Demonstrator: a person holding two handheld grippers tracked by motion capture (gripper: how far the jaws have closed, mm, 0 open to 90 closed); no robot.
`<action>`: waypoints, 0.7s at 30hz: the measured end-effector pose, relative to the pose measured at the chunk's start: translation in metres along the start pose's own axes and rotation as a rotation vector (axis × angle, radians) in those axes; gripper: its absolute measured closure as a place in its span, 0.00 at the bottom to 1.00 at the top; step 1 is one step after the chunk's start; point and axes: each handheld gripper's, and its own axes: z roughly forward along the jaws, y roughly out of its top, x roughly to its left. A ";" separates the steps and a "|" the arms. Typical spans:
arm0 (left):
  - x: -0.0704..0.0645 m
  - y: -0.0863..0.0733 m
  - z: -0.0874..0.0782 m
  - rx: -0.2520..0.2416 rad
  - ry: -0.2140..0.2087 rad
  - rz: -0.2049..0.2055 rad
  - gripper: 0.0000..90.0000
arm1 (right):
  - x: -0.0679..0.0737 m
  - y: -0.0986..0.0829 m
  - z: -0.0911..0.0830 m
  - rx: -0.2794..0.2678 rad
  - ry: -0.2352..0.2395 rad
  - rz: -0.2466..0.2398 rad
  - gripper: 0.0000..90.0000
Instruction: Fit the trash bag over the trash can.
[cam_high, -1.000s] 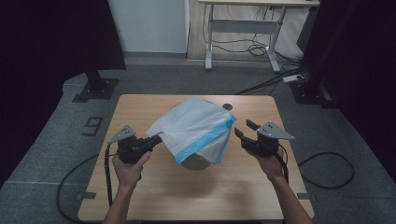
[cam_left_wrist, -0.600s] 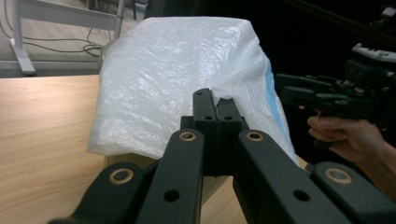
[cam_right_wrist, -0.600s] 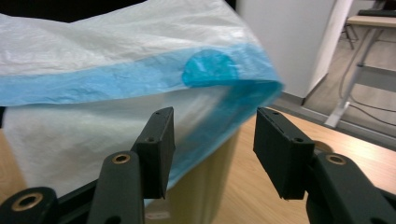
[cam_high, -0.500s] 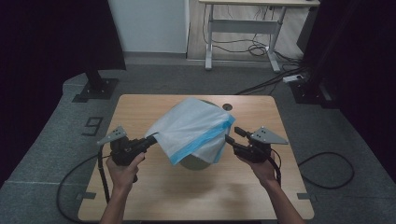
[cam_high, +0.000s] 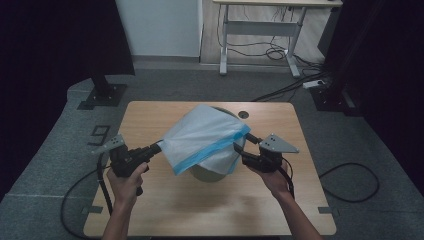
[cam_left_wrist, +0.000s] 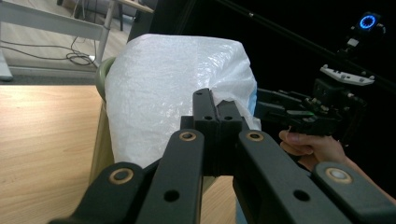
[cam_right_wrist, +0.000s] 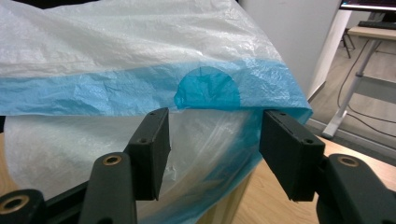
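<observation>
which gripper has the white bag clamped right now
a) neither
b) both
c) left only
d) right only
c: the left gripper has its jaws shut on the bag, while the right gripper has its jaws spread open at the blue hem.

— What does the room around the work look like?
— A light wooden table (cam_high: 165, 210) with a small round hole (cam_high: 243, 115) near its far edge stands on grey carpet (cam_high: 345, 150). Black curtains (cam_high: 55, 45) hang on both sides, and a white wall panel (cam_high: 160, 27) closes the back.

— Any other furniture?
— A second desk (cam_high: 260, 25) on white metal legs stands against the back, with loose cables (cam_high: 272, 50) on a wooden floor beneath it. A black stand base (cam_high: 102, 95) sits at the left, and a white power strip (cam_high: 315, 84) lies at the right.

— Markings on the floor?
— A grey numeral 9 (cam_high: 100, 134) is taped on the carpet to the left of the table.
</observation>
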 end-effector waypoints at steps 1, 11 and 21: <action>0.000 0.000 0.000 0.000 0.001 -0.001 1.00 | 0.000 0.000 0.000 -0.001 -0.007 -0.006 0.46; 0.002 0.000 0.000 0.002 0.005 -0.007 1.00 | 0.002 0.005 -0.004 -0.019 -0.016 -0.043 0.45; 0.002 0.000 0.003 0.009 0.012 -0.007 0.99 | 0.006 0.015 -0.005 -0.056 -0.001 -0.081 0.48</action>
